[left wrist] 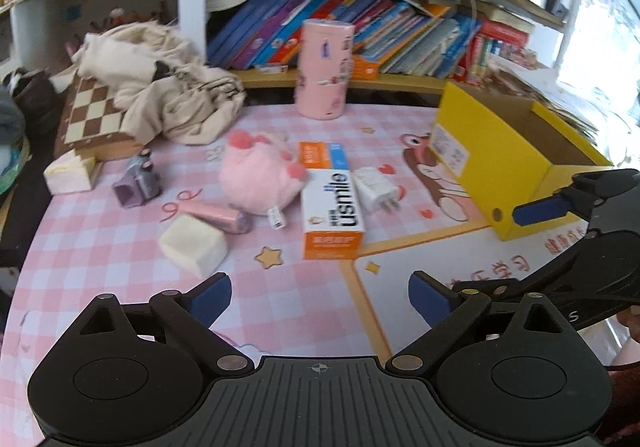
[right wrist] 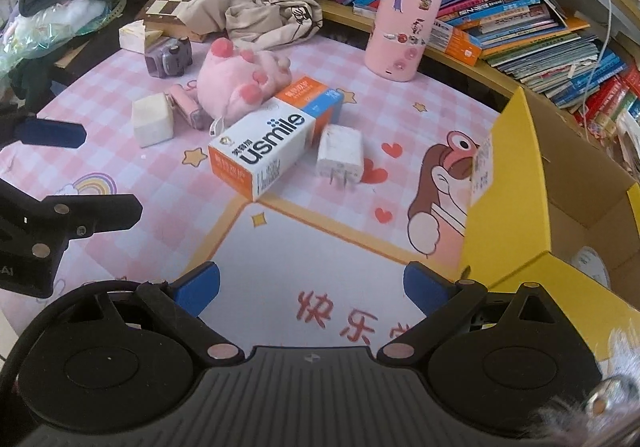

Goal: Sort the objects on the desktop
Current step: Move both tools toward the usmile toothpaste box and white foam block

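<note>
On the pink checked mat lie a white and orange usmile box (left wrist: 333,209) (right wrist: 269,143), a white charger plug (left wrist: 376,189) (right wrist: 340,156), a pink plush toy (left wrist: 260,171) (right wrist: 238,83), a white foam block (left wrist: 193,244) (right wrist: 153,120), a pink tube (left wrist: 222,216) (right wrist: 186,106) and a small purple camera (left wrist: 138,183) (right wrist: 169,56). An open yellow cardboard box (left wrist: 516,163) (right wrist: 516,207) stands at the right. My left gripper (left wrist: 320,301) is open and empty, hovering short of the usmile box. My right gripper (right wrist: 312,289) is open and empty beside the yellow box.
A tall pink cylinder (left wrist: 324,69) (right wrist: 406,25) stands at the back by a shelf of books (left wrist: 360,31). A beige garment (left wrist: 160,87) lies over a chessboard (left wrist: 94,115) at the back left. A tissue pack (left wrist: 70,173) sits near the left edge.
</note>
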